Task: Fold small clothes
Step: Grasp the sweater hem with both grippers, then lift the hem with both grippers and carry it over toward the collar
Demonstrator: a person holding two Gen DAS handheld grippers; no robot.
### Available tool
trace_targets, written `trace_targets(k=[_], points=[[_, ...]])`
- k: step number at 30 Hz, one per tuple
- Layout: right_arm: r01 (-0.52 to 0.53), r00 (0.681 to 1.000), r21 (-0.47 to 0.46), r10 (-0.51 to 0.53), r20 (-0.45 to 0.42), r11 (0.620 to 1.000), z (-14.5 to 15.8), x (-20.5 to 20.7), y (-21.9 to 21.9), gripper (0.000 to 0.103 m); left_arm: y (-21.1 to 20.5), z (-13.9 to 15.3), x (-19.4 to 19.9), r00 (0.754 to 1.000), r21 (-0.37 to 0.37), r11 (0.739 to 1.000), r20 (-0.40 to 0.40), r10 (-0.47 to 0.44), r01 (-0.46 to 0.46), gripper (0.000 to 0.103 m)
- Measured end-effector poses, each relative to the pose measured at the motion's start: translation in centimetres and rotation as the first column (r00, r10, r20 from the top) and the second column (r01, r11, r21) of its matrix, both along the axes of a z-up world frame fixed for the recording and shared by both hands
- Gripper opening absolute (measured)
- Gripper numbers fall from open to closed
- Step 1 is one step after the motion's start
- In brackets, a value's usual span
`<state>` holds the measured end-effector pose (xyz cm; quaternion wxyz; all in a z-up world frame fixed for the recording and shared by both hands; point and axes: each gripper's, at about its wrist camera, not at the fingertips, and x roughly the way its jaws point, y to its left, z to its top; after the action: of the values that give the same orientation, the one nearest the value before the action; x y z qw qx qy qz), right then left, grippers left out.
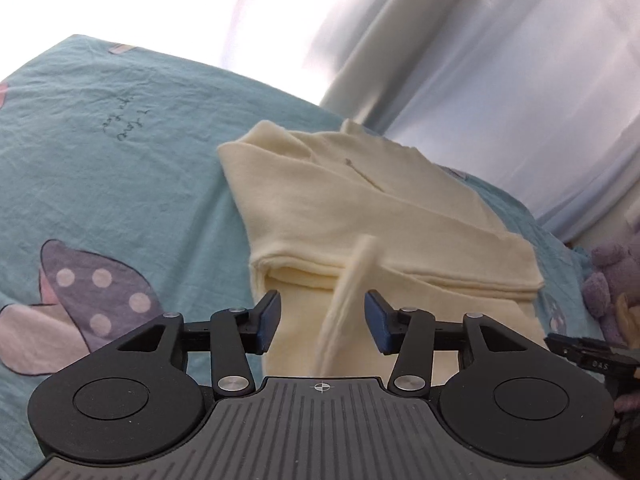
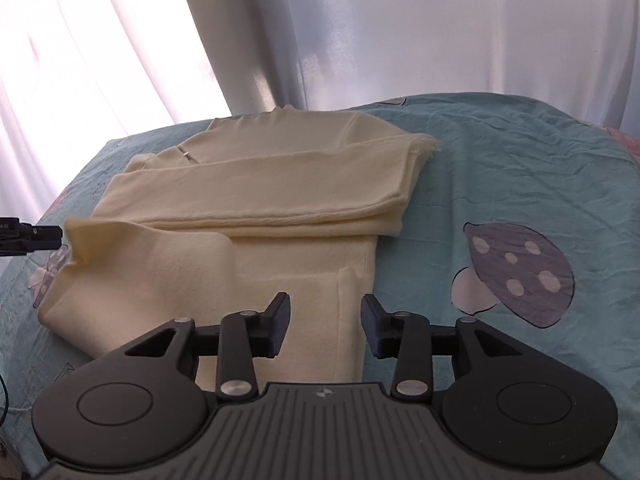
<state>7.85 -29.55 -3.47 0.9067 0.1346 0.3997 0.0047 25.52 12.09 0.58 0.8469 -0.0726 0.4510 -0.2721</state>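
Lying folded on teal sheet, jaws parted

Spreading wide, teal bedsheet (image 2: 500,184) with open room on either side of cream garment (image 2: 260,200), lying near curtain-side edge. Left gripper (image 1: 322,320) spread, upright fabric fold between pads, untouched. Right gripper (image 2: 325,324) spread over hem. Purple plush toy (image 1: 612,280) only in left view.

Bedroom: mushroom-print bedsheet (image 2: 500,168), curtains (image 2: 360,28)
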Motion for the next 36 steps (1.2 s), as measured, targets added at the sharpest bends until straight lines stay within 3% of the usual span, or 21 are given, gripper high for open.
trace_targets(k=[3, 4, 5, 6, 11, 17, 20, 22, 23, 24, 28, 32, 36], points=[[-0.016, 0.999, -0.033, 0.014, -0.04, 0.999, -1.0, 0.7, 0.6, 0.034, -2.5, -0.5, -0.3, 0.992, 0.08, 0.989, 0.011, -0.123, 0.122, 0.058], [-0.017, 0.999, -0.058, 0.015, -0.035, 0.998, -1.0, 0.7, 0.8, 0.028, -3.1, -0.7, -0.4, 0.989, 0.106, 0.984, 0.019, -0.148, 0.146, 0.058], [-0.019, 0.999, -0.075, 0.017, -0.03, 0.997, -0.8, 0.7, 0.9, 0.014, -3.7, -1.1, -0.3, 0.985, 0.121, 0.978, 0.018, -0.171, 0.168, 0.059], [-0.023, 0.999, -0.076, 0.021, -0.028, 0.997, -0.7, 0.7, 1.0, 0.011, -4.1, -1.4, -0.1, 0.984, 0.124, 0.976, 0.009, -0.18, 0.178, 0.06], [-0.043, 0.999, -0.083, 0.042, -0.017, 0.996, -0.5, 0.4, 1.1, 0.009, -4.6, -2.8, 1.6, 0.989, 0.111, 0.983, -0.047, -0.142, 0.147, 0.06], [-0.055, 0.998, -0.046, 0.054, -0.032, 0.997, -0.8, 0.9, 0.6, 0.014, -4.7, -3.0, 2.4, 0.989, 0.096, 0.985, -0.058, -0.138, 0.143, 0.06], [-0.053, 0.998, -0.038, 0.051, -0.041, 0.998, -1.2, 1.2, 0.6, 0.015, -5.0, -3.3, 2.9, 0.986, 0.068, 0.986, -0.083, -0.144, 0.15, 0.054], [-0.049, 0.998, -0.031, 0.048, -0.04, 0.998, -1.2, 1.3, 0.6, 0.015, -5.3, -3.3, 3.1, 0.985, 0.056, 0.987, -0.088, -0.145, 0.15, 0.039], [-0.053, 0.998, -0.039, 0.051, -0.039, 0.998, -1.1, 1.3, 0.7, 0.014, -5.4, -3.3, 3.2, 0.985, 0.062, 0.987, -0.093, -0.144, 0.15, 0.022], [-0.058, 0.998, -0.052, 0.056, -0.039, 0.997, -1.1, 1.3, 0.9, 0.012, -5.6, -3.3, 3.2, 0.986, 0.073, 0.986, -0.092, -0.141, 0.148, 0.011], [-0.074, 0.997, -0.115, 0.072, -0.022, 0.991, -0.8, 0.9, 1.9, 0.007, -5.6, -2.2, 2.4, 0.989, 0.095, 0.986, -0.058, -0.135, 0.14, 0.009], [-0.036, 0.996, -0.153, 0.048, 0.07, 0.988, 1.8, 0.5, 1.7, 0.006, -4.5, 2.0, 2.2, 0.991, -0.017, 0.991, -0.01, -0.134, 0.134, 0.009], [0.022, 0.983, -0.146, 0.005, 0.183, 0.989, 5.1, 1.5, 0.3, 0.006, -4.5, 5.7, 3.3, 0.987, 0.0, 0.995, 0.125, -0.099, 0.099, 0.009]])
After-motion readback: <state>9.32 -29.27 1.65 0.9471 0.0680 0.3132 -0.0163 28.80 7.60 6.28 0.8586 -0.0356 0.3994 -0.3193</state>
